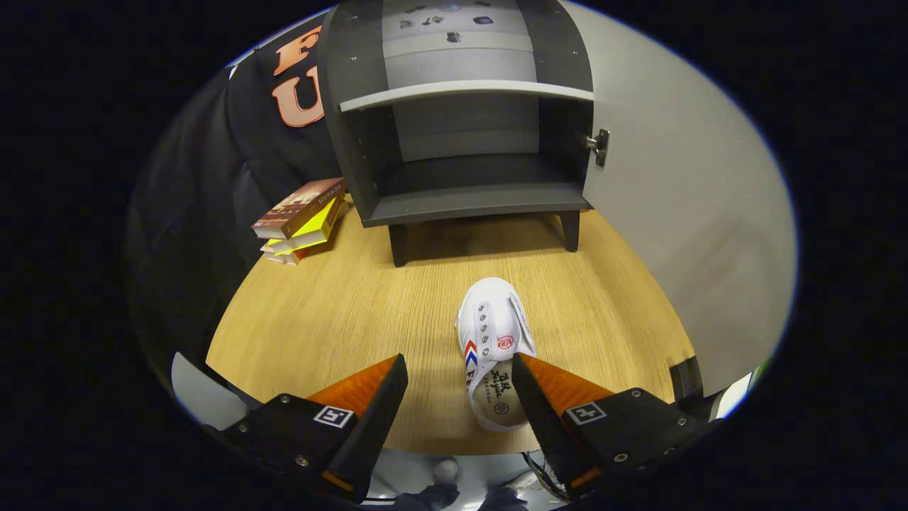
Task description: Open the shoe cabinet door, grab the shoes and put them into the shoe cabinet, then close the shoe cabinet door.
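White sneaker [494,348] lies on the wooden tabletop [319,312], toe pointing away toward the shoe cabinet [461,121], heel opening nearest the gripper [460,372]. Long axis runs roughly in line with the fingers, not across them. Fingers spread wide, pinching nothing. Shoe sits off-centre in the gap: heel collar against or just beside the right finger, clear wood between it and the left finger. Contact with the right finger cannot be told for sure.

Cabinet stands beyond the shoe, door [681,234] swung open to the right, lower shelf bare, straight ahead along the shoe's axis. Stack of books [301,220] left of the cabinet, well apart.

Judgement: the grab turns on shifting right to centre the heel.
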{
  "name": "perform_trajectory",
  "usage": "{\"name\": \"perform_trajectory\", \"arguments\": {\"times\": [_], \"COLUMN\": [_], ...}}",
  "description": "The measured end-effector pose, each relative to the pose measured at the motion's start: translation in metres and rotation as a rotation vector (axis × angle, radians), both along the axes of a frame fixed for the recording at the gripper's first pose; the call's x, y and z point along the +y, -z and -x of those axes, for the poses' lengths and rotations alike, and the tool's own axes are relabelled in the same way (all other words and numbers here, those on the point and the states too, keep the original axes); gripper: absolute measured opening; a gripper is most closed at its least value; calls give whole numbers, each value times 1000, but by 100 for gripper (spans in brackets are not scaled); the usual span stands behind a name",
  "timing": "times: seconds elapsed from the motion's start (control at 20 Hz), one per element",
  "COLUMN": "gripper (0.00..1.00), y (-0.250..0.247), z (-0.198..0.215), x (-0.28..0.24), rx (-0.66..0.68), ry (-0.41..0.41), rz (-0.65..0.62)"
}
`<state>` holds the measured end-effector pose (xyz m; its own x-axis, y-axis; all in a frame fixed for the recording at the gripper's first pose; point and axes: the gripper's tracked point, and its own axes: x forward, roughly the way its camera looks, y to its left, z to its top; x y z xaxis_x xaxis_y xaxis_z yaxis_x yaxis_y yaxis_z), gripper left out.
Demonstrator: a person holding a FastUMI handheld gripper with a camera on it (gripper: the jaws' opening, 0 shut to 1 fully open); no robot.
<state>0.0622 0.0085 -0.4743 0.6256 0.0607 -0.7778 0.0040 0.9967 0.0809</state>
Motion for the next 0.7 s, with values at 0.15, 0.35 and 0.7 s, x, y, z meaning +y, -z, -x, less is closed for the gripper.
{"name": "perform_trajectory", "arguments": {"times": [0.15, 0.35, 0.7], "gripper": [92, 89, 72], "y": [26, 54, 77], "z": [2, 6, -1], "x": [1, 3, 3], "rx": [54, 108, 137], "ry": [0, -11, -8], "rz": [-13, -10, -10]}}
